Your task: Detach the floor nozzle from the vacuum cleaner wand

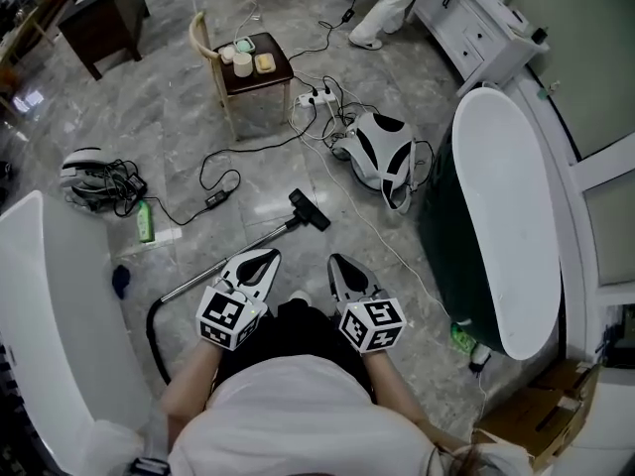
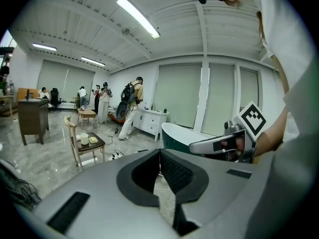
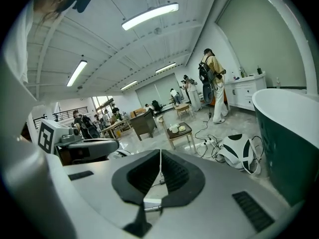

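Note:
The vacuum wand [image 1: 233,256], a thin metal tube, lies slantwise on the grey marble floor. Its black floor nozzle [image 1: 310,209] is attached at the far end, and a black hose [image 1: 154,337] curves away from the near end. My left gripper [image 1: 269,255] hovers over the wand's middle with its jaws shut and nothing between them. My right gripper [image 1: 335,260] is held just right of the wand, below the nozzle, also shut and empty. In the left gripper view the closed pads [image 2: 160,156] meet, with the right gripper [image 2: 219,144] beside them. The right gripper view shows its pads [image 3: 160,156] closed.
A dark green bathtub [image 1: 466,256] with a white rim stands at the right, and a white tub [image 1: 35,296] at the left. A black-and-white bag [image 1: 382,152], a power strip [image 1: 317,97] with cables, a wooden chair [image 1: 256,62] and a green bottle [image 1: 146,221] lie beyond.

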{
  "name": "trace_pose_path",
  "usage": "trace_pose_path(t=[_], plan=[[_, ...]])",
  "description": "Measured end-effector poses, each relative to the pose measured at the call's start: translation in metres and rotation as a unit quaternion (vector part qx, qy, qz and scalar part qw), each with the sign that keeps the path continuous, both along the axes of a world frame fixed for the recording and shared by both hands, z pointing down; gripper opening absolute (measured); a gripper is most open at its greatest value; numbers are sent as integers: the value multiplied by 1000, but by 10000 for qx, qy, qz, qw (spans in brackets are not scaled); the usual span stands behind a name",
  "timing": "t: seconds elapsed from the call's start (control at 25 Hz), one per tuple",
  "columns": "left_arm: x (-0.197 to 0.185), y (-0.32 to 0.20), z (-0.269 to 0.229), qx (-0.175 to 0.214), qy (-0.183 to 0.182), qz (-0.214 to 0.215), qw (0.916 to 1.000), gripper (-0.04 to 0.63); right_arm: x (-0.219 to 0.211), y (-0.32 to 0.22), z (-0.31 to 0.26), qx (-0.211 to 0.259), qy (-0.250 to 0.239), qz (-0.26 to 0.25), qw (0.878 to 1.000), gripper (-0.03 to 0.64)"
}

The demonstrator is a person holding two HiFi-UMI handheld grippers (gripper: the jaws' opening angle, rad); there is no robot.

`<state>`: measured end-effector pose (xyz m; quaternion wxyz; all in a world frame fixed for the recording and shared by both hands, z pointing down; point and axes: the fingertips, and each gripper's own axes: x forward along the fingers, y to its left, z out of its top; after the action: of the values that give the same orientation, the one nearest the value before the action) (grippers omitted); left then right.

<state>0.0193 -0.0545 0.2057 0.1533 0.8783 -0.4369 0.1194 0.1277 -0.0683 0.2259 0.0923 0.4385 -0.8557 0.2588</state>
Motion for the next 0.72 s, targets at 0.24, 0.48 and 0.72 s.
trace_pose_path(t=[0.24,0.48,0.72], plan=[[-11,-16,3,-93,60,20,9999,9,7,-28,3,-9,102,-196,9998,17],[-25,-47,5,-13,-137,245,9996,11,10,-74,2,392,564,-309,9972,15],[-48,-91,27,99,-328,396,9986,10,12,-132,10,660,589,-184,9959,15]])
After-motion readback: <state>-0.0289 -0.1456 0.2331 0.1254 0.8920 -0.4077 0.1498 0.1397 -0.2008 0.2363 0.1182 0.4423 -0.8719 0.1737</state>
